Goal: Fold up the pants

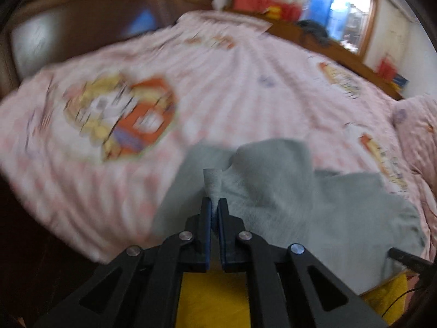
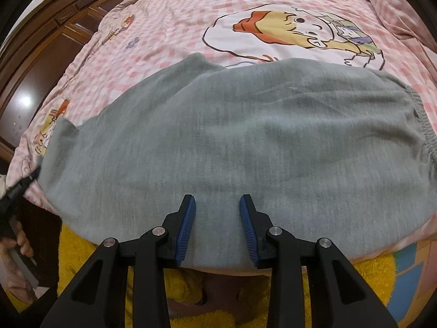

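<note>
Grey-green pants (image 2: pixel 245 136) lie spread across a pink checked bedspread (image 2: pixel 169 32), their ribbed waistband (image 2: pixel 426 125) at the right. My right gripper (image 2: pixel 217 201) is open and empty, its blue pads just above the pants' near edge. In the left wrist view, my left gripper (image 1: pixel 215 202) is shut on a fold of the pants (image 1: pixel 286 191), and a strip of cloth (image 1: pixel 212 181) sticks up between the pads. The left gripper's tip (image 2: pixel 26 181) also shows at the far left of the right wrist view, by the leg end.
The bedspread (image 1: pixel 218 87) carries cartoon prints (image 2: pixel 300 32). A dark wooden wardrobe (image 2: pixel 41 54) stands left of the bed. A window (image 1: pixel 341 8) and a wooden ledge (image 1: pixel 327 43) lie beyond the bed. Yellow fuzzy fabric (image 2: pixel 90 248) hangs below the bed's near edge.
</note>
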A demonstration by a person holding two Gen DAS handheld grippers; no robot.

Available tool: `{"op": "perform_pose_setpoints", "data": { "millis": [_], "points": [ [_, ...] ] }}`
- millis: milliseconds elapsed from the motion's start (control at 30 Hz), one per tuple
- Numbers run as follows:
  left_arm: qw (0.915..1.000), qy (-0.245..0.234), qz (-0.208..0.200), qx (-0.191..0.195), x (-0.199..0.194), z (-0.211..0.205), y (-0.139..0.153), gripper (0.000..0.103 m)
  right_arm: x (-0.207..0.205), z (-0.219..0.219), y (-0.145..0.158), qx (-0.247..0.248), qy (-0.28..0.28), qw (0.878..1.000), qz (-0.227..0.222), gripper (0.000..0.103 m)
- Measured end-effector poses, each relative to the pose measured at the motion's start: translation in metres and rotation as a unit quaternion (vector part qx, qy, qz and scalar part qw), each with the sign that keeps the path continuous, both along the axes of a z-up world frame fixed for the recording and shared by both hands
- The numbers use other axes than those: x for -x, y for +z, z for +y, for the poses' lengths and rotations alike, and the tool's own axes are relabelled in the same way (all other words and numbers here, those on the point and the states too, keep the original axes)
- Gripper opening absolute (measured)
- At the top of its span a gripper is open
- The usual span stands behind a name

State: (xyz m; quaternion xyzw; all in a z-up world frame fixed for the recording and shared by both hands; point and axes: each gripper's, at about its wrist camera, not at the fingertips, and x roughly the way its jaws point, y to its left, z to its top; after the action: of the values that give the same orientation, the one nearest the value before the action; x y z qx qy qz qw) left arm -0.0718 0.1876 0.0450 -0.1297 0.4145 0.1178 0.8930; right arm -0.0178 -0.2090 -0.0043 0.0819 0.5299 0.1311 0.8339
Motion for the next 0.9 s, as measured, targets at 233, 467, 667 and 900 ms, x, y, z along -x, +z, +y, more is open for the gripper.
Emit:
{"op": "perform_pose_setpoints", "data": {
  "millis": [233,467,667,900],
  "points": [
    [0.9989,0.003,0.045,0.011,0.016,0.014,-0.027,0.009,-0.004,0.009,0.002,0.021,0.011,1.000,0.000,0.035],
    [1.0000,-0.002,-0.001,0.003,0.011,0.025,0.008,0.024,-0.016,0.014,0.016,0.003,0.028,1.000,-0.011,0.035],
    [0.9980,-0.035,-0.018,0.050,-0.021,0.028,0.018,0.041,-0.043,0.019,0.034,-0.008,0.034,0.999,-0.041,0.035],
    [0.9969,-0.045,0.008,0.065,-0.051,0.016,-0.002,0.041,-0.101,0.015,0.036,-0.034,0.035,0.998,-0.043,0.043]
  ]
}}
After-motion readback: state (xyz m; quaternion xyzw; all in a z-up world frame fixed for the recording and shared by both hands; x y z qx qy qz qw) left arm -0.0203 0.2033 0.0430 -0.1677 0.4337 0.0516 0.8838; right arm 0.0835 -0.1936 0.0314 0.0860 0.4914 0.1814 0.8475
